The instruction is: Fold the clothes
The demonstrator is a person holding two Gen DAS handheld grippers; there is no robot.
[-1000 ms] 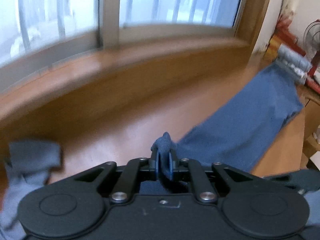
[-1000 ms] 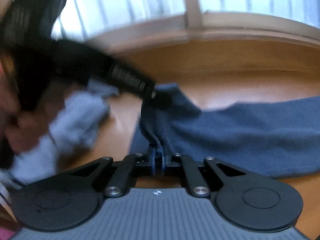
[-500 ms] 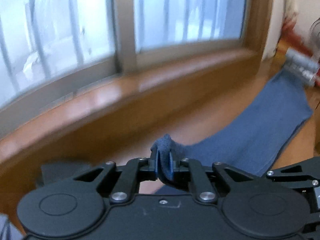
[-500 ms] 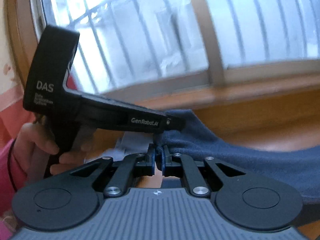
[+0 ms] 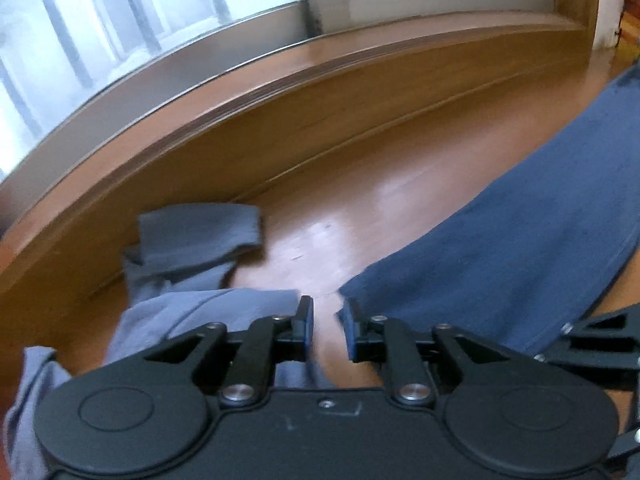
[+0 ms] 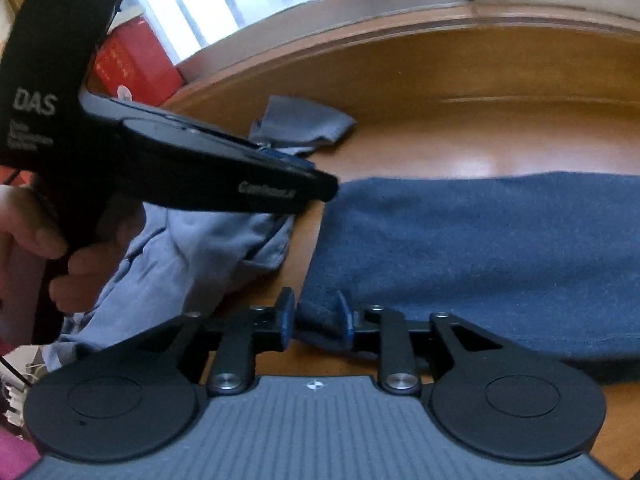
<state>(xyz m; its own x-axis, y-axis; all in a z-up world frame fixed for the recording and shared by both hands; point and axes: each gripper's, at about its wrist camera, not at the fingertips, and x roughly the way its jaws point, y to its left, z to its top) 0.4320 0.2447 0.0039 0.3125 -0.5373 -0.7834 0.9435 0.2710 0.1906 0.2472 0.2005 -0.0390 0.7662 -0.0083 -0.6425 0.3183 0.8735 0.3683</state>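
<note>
A dark blue garment (image 5: 500, 260) lies flat on the wooden surface (image 5: 360, 200), stretching off to the right. My left gripper (image 5: 328, 322) is just above the wood at the garment's left end. Its jaws are opening with only bare wood between them, and the cloth's edge lies by the right finger. My right gripper (image 6: 315, 316) is low over the near corner of the same garment (image 6: 480, 248). Its jaws are opening too, and a fold of the cloth rests loosely between the pads. In the right wrist view, a hand (image 6: 24, 236) holds the left gripper (image 6: 326, 192).
A crumpled grey-blue garment (image 5: 192, 240) lies left of the dark blue one, also visible from the right wrist (image 6: 200, 252). A raised wooden window sill (image 5: 360, 80) borders the far side. A red box (image 6: 132, 64) stands at the back left.
Both grippers tipped downward toward the wood. Each was shut on the dark blue cloth's edge; now both jaws have parted and the cloth lies flat on the surface.
</note>
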